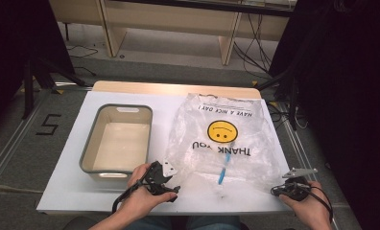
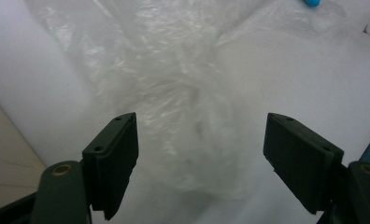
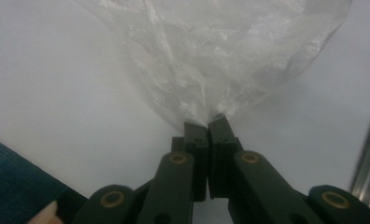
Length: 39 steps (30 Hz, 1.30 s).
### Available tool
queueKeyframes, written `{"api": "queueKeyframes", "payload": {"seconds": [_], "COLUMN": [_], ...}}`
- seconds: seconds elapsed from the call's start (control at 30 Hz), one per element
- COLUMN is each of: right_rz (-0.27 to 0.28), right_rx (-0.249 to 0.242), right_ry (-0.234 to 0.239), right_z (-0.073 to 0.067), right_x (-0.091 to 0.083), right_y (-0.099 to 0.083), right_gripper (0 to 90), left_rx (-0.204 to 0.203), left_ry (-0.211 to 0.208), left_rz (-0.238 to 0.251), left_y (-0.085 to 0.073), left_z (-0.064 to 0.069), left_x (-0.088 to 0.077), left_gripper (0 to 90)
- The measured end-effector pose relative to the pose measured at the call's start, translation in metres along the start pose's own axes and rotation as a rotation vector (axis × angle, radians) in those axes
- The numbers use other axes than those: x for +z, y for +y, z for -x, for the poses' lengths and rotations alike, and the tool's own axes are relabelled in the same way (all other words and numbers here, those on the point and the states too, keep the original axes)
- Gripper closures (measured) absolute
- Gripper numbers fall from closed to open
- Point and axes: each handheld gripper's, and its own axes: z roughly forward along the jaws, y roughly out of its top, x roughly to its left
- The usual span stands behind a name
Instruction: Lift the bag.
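right claw (image 3: 209,125) pinches plastic bag (image 3: 211,56); left claw (image 2: 199,154) gapes beside it.

I can't read the blue thing (image 1: 221,168) inside the bag (image 1: 226,139); it is too small and the plastic blurs it. In the left gripper view it (image 2: 312,2) is cut off at the top. My arms are cut off at the bottom of the high view.

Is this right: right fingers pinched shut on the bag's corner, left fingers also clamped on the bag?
Not quite. The left gripper is open: in the left gripper view its fingers stand apart around the plastic bag. The right gripper is indeed pinched shut on the bag's corner.
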Motion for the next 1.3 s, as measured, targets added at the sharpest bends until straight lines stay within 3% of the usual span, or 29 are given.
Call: {"api": "queueKeyframes", "payload": {"seconds": [0.1,0.2,0.33,0.57,0.7,0.77,0.9,1.17,1.3], "right_rz": [-0.010,-0.010,-0.006,-0.002,-0.005,-0.006,-0.006,-0.008,-0.004], "right_rx": [0.023,0.033,0.026,0.028,0.027,0.025,0.025,0.018,0.026], "right_ry": [-0.033,-0.031,-0.024,-0.022,-0.022,-0.022,-0.021,-0.021,-0.016], "right_z": [0.006,0.008,0.005,0.005,0.004,0.004,0.003,0.000,0.001], "right_x": [-0.003,-0.004,-0.003,-0.002,-0.002,-0.002,-0.002,0.000,0.000], "right_y": [-0.004,-0.005,-0.003,-0.004,-0.004,-0.004,-0.003,-0.001,-0.002], "right_gripper": [89.5,89.5,89.5,89.4,89.4,89.3,89.4,89.4,89.5], "left_rx": [-0.010,-0.002,-0.007,0.012,-0.040,-0.091,-0.102,-0.047,0.019], "left_ry": [-0.010,-0.023,-0.070,0.004,-0.007,-0.031,-0.025,-0.033,-0.026], "left_rz": [0.004,0.006,-0.012,-0.072,-0.095,-0.087,-0.085,-0.058,-0.048], "left_y": [-0.001,-0.002,-0.004,-0.008,-0.011,-0.012,-0.011,-0.011,-0.012], "left_z": [-0.001,0.000,0.003,0.007,0.004,0.000,-0.003,0.003,0.011], "left_x": [-0.002,0.000,0.006,0.016,0.023,0.027,0.026,0.026,0.026], "left_gripper": [26.0,25.6,24.5,29.4,32.1,34.4,42.2,69.8,81.5]}}
